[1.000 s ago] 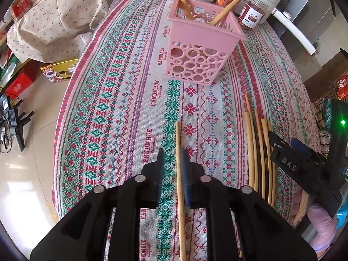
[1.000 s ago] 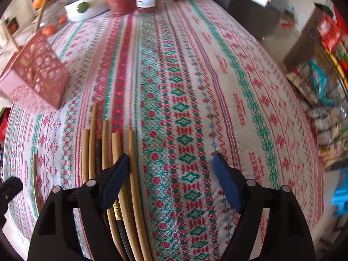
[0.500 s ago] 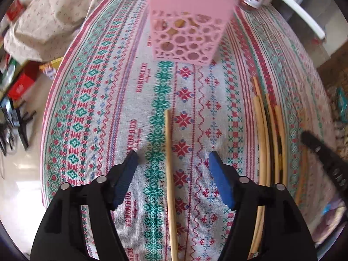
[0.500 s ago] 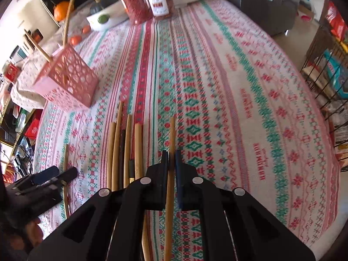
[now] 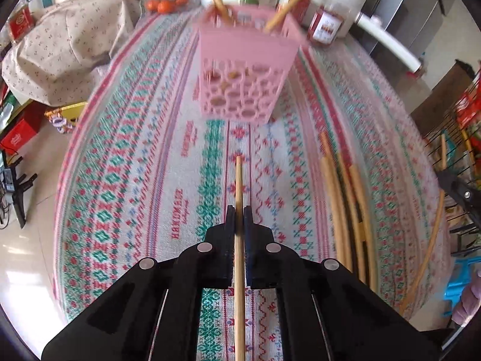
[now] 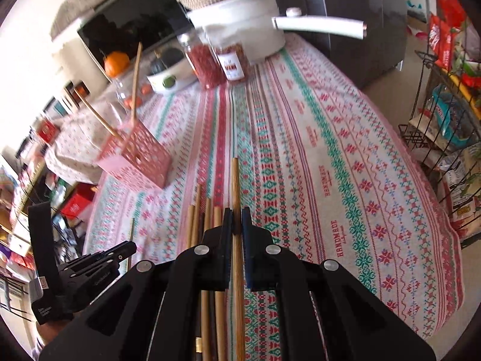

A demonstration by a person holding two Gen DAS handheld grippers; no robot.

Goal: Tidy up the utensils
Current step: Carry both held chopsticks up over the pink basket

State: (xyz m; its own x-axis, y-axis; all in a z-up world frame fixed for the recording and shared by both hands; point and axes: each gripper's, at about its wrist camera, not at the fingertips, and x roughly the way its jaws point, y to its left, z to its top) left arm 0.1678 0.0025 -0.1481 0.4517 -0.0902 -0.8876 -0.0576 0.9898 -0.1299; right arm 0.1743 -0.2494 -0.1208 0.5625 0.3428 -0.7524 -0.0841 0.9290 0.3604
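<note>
**Both grippers clamped on chopsticks**

Now the left gripper (image 5: 239, 210) pinches one wooden chopstick (image 5: 239, 180) and the right gripper (image 6: 237, 213) another chopstick (image 6: 235, 180), both over the tablecloth's (image 6: 330, 150) near edge; spare sticks (image 5: 339, 204) lie alongside, pink holder (image 5: 246, 69) mid-table.

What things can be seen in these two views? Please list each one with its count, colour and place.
Basket: one, pink, on the table ahead of the left claw, two wooden sticks standing in it.
Loose chopsticks: several, wooden, lying together on the cloth between the claws.
Tablecloth: one, red and green pattern, covering the table.
Jars: two, with red contents, at the far end.
Pot: one, white, long handle, behind the jars.
Bowl: one, white, left of the jars.
Left claw: black, closed on one chopstick.
Right claw: black, closed on another chopstick.
</note>
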